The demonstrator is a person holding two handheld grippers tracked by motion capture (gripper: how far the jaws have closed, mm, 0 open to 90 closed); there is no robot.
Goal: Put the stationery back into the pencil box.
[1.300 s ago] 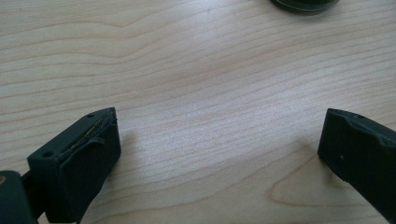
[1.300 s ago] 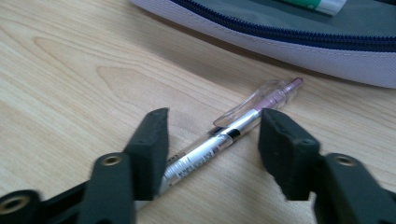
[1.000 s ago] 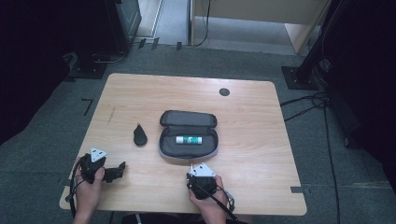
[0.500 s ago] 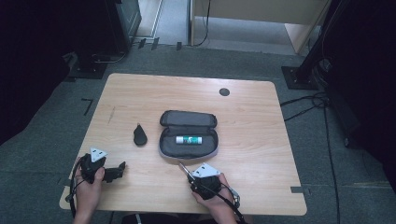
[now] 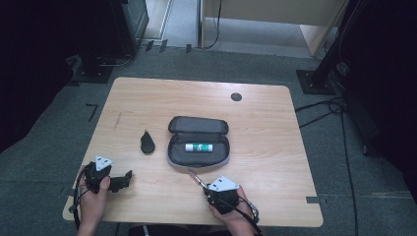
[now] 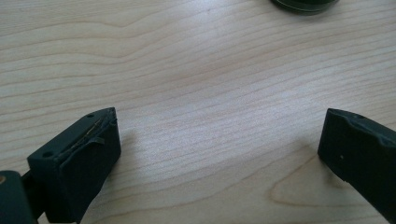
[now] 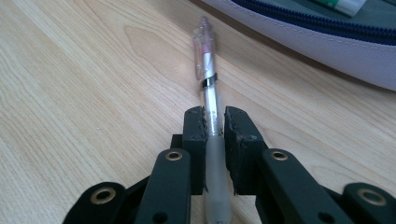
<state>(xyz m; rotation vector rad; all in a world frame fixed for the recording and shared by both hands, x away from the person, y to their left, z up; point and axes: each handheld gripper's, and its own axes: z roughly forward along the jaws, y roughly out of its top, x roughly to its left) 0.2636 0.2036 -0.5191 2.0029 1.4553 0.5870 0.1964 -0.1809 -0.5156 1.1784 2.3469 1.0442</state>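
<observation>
The left gripper is rested on the wooden surface with its jaws spread wide and nothing between them. A clear pen is clamped between the jaws of the right gripper, which have just been closing, just beside the open grey pencil case. In the case a white tube with a green label is seen, its writing too small to be read.

Table pale wood grain, smooth matt; pen clear glossy plastic, metal band; pencil case grey cloth; right gripper matt black plastic.
</observation>
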